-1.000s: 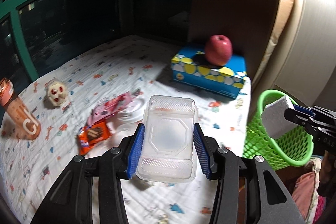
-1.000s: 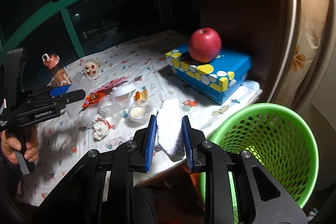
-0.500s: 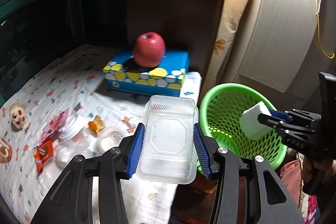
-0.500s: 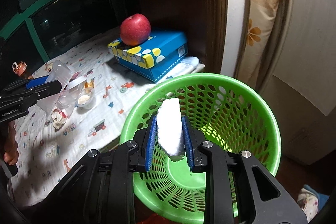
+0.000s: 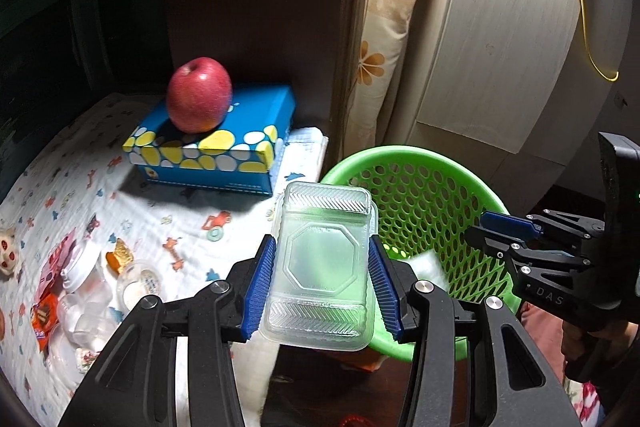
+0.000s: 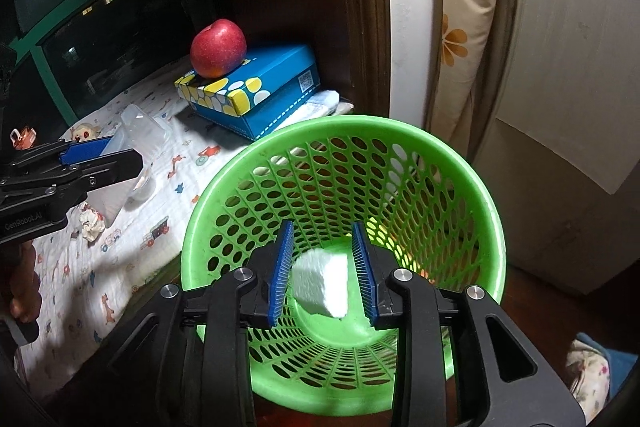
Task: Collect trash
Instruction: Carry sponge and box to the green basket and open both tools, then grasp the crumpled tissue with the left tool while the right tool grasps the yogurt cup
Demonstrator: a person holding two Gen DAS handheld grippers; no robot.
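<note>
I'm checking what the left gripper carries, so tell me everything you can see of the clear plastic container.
The clear plastic container is a shallow, see-through rectangular tub or lid, empty as far as shows. It has rounded corners, an octagon pressed into its middle and ribbed bands at both short ends. The left gripper is shut on its long sides, blue pads pressing each edge, holding it in the air with a broad face to the camera. Behind it are the green basket and the table's edge. Nothing else touches it.

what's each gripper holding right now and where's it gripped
The left gripper clamps a clear plastic container by its two long sides. The right gripper is open, holding nothing; the white foam block is loose inside the green basket.
</note>
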